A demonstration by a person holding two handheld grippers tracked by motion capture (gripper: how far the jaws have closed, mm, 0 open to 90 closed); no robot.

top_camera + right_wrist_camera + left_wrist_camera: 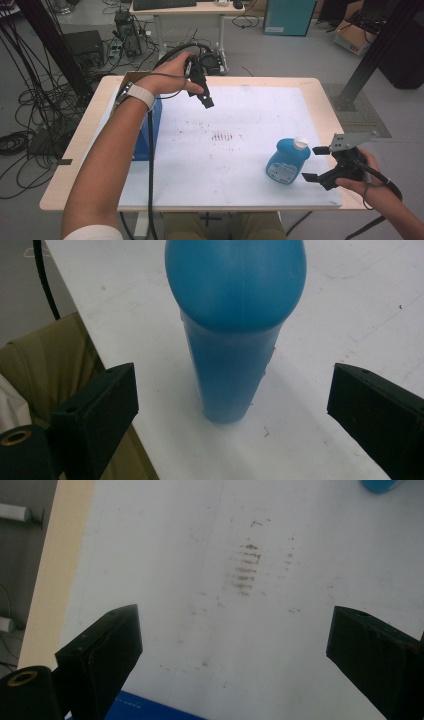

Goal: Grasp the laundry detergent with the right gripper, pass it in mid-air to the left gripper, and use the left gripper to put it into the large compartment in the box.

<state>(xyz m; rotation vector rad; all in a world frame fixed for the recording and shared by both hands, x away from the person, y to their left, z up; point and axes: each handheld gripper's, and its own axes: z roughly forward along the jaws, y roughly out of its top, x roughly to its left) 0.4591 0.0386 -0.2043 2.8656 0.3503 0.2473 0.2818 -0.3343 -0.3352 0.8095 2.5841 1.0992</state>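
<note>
A blue bottle (286, 159) with a white cap stands upright on the white mat (240, 115), toward its right front. My right gripper (314, 163) hovers just to the bottle's right, open, its jaws wide apart and pointing at the bottle. In the right gripper view the bottle (232, 335) sits a short way ahead of the jaws, centred between them and untouched. My left gripper (202, 97) is raised over the mat's far left, open and empty. In the left gripper view it looks down on a smudged patch (245, 567) of the mat.
A blue box (152, 131) rests on the table's left side beneath the left forearm; its edge (150, 709) appears below the left jaws. Wooden table edge (90, 120) borders the mat. Cables, a desk and boxes lie on the floor beyond.
</note>
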